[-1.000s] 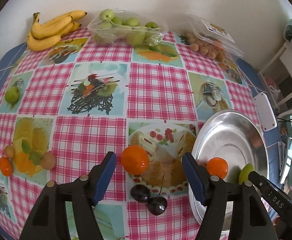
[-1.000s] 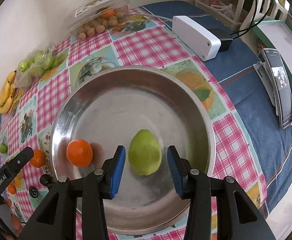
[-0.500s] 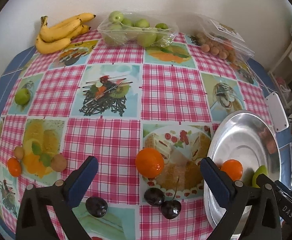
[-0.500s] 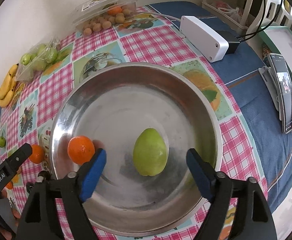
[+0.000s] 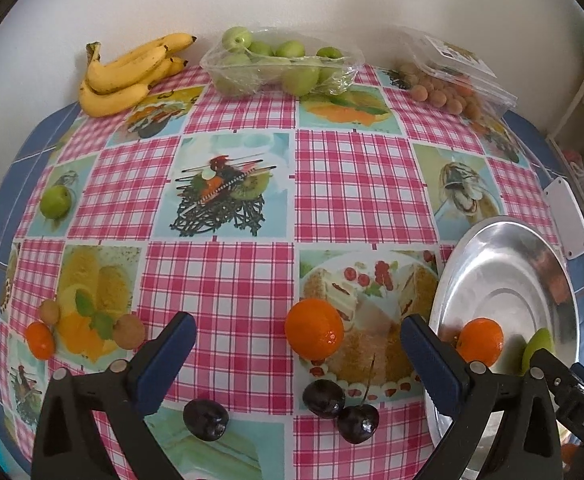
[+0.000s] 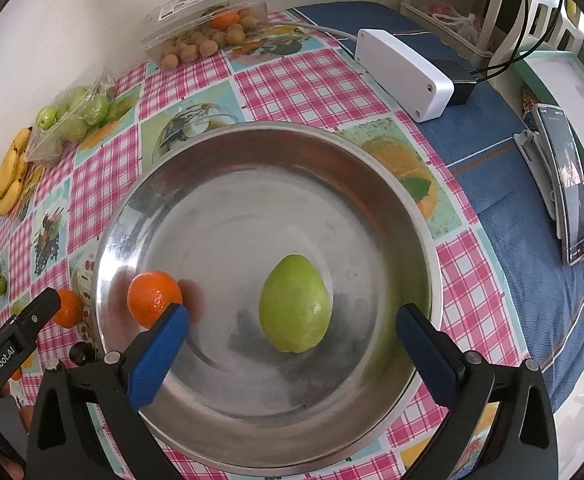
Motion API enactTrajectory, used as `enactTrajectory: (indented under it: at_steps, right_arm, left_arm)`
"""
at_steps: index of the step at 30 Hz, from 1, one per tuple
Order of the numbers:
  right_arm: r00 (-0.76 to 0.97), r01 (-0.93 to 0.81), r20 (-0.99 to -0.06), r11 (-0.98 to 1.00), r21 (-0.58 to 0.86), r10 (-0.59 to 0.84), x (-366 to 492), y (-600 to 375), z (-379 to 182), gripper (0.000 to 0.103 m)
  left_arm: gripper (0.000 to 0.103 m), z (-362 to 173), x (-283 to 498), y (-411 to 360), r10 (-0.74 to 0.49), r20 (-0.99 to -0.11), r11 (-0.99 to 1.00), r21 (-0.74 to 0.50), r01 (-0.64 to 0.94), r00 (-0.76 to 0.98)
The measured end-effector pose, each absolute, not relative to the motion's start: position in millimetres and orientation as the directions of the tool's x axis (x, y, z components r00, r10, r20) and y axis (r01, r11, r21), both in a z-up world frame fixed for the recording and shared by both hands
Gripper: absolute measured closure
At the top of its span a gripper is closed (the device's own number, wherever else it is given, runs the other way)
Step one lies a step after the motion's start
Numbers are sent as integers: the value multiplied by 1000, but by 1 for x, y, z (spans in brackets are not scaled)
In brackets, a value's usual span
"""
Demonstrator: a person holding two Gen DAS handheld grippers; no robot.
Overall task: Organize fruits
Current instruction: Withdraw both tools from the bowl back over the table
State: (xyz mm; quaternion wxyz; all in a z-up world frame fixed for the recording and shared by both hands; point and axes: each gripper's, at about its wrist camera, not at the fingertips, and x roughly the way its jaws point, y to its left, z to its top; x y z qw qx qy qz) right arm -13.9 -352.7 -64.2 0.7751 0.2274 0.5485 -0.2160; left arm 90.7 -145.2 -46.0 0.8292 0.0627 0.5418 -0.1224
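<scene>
Since the earlier frames both sets of jaws have been spreading: the right gripper (image 6: 292, 328) has let go of the pear (image 6: 295, 303), and its jaws are opening wide on either side of the fruit with clear gaps to the pads, while the left gripper (image 5: 297, 344) is standing fully spread with nothing pinched. The pear is lying in the bowl (image 6: 419, 216) beside one orange (image 6: 154, 298); a second orange (image 5: 314, 329) is sitting on the counter (image 5: 220, 280) between the left jaws, just beside the bowl, with cherries (image 5: 337, 406) nearer the camera. Bananas (image 5: 128, 72), a bag of green fruit (image 5: 280, 64) and a box of small brown fruit (image 5: 447, 80) are waiting along the wall. The likely trouble: the round orange may be rolling off if one left pad is reaching it before the other, and the right-hand pad, sitting close to the bowl's rim, may be catching it and shoving the bowl. The cherries below could also be getting nudged. Both grippers are pointing steeply down at the counter, the left over the orange and the right over the bowl.
</scene>
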Motion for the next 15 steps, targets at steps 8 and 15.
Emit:
enactTrajectory:
  at_steps: [8, 15]
  right_arm:
    - [289, 594, -953, 798, 102, -94, -14, -351, -64, 0]
    - [292, 592, -949, 802, 80, -121, -17, -345, -57, 0]
  left_arm:
    - [0, -48, 90, -144, -131, -918, 962, -27, 271, 374]
    - [0, -46, 88, -138, -153, -922, 960, -52, 276, 356]
